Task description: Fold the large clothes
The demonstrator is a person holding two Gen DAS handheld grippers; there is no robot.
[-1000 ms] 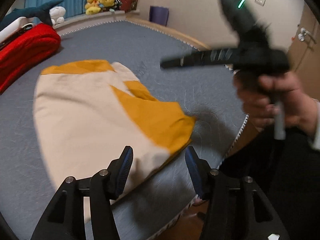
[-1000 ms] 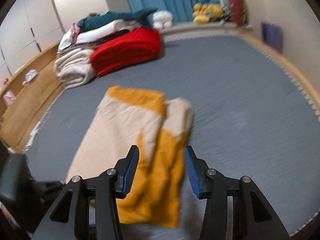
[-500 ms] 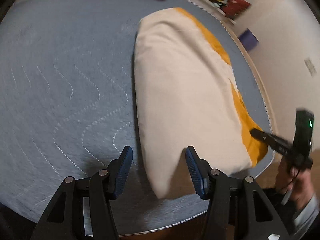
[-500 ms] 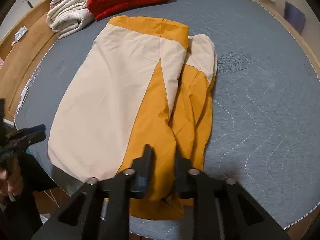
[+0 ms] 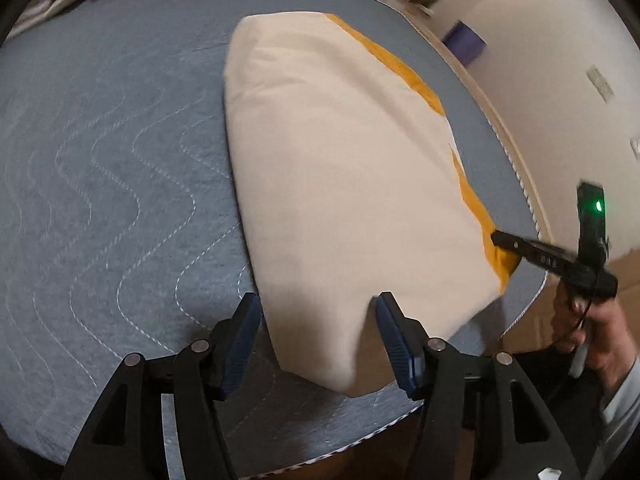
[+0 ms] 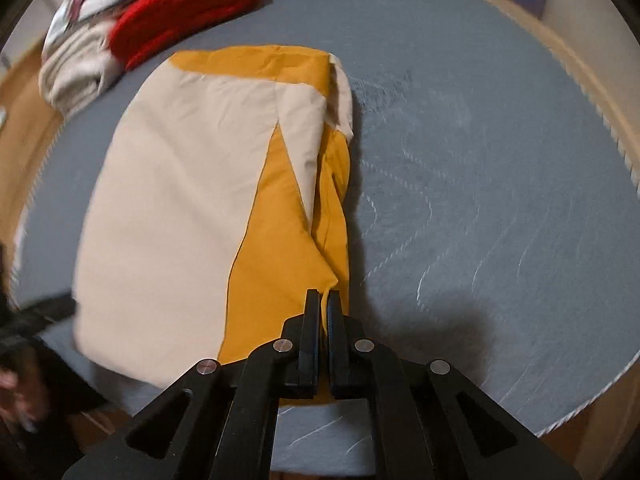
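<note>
A large cream and mustard-yellow garment (image 5: 340,168) lies folded lengthwise on the grey quilted bed; it also shows in the right wrist view (image 6: 192,208). My left gripper (image 5: 316,320) is open, its blue pads either side of the garment's near cream corner, low over the bed's front edge. My right gripper (image 6: 324,300) is shut on the garment's near yellow corner. It also shows at the right of the left wrist view (image 5: 500,238), touching the yellow corner.
A red blanket (image 6: 188,8) and folded light bedding (image 6: 76,72) lie at the bed's far left. The bed's stitched edge (image 5: 524,188) runs along a wooden frame. A purple bin (image 5: 466,42) stands by the wall. Grey mattress (image 6: 480,160) spreads right of the garment.
My right gripper has closed on the yellow corner. My left gripper swung down over the near cream corner and stays open around it.
</note>
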